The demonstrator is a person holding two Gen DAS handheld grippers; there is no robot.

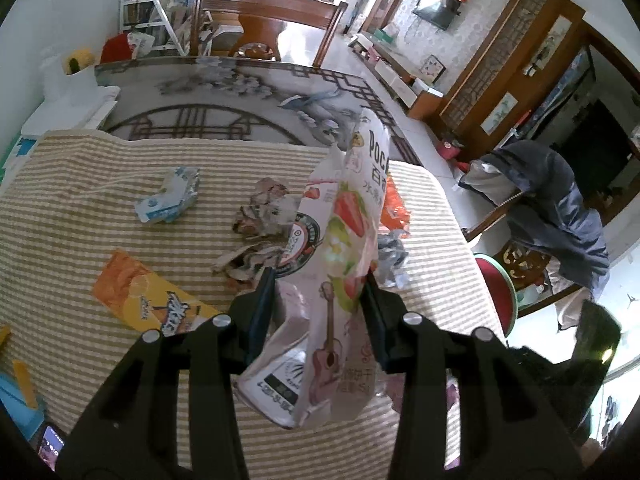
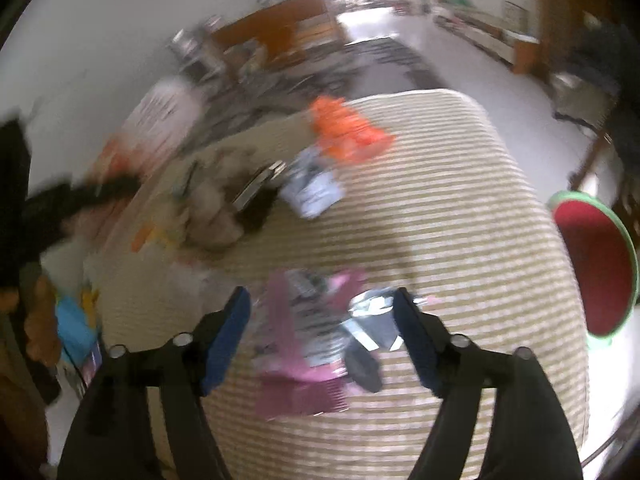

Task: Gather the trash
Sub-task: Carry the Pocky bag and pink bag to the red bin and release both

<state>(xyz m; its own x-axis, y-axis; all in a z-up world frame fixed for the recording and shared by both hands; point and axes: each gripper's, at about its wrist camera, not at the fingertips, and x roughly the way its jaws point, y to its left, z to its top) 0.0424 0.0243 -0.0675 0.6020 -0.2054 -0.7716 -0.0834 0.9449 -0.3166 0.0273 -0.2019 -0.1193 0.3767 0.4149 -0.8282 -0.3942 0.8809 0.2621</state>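
My left gripper (image 1: 319, 278) is shut on a pink and white snack bag (image 1: 340, 248), which stands upright between the fingers above the striped tablecloth (image 1: 80, 220). Beyond it lie a blue-white wrapper (image 1: 168, 196), crumpled paper (image 1: 264, 208), an orange-yellow packet (image 1: 148, 300), an orange bag (image 1: 394, 208) and a grey crumpled scrap (image 1: 392, 256). The right wrist view is blurred. There my right gripper (image 2: 321, 294) stands open over a purple wrapper (image 2: 312, 344) lying on the cloth between its fingers, with neither pad pressing on it. Farther off lie the orange bag (image 2: 344, 132) and a pale wrapper (image 2: 312, 192).
A red round stool (image 2: 592, 272) stands off the table's right edge, and a chair draped with a blue jacket (image 1: 560, 208) is beyond it. A phone (image 1: 50, 446) and blue items (image 1: 16, 396) lie at the near left. A patterned rug (image 1: 240, 92) covers the floor behind the table.
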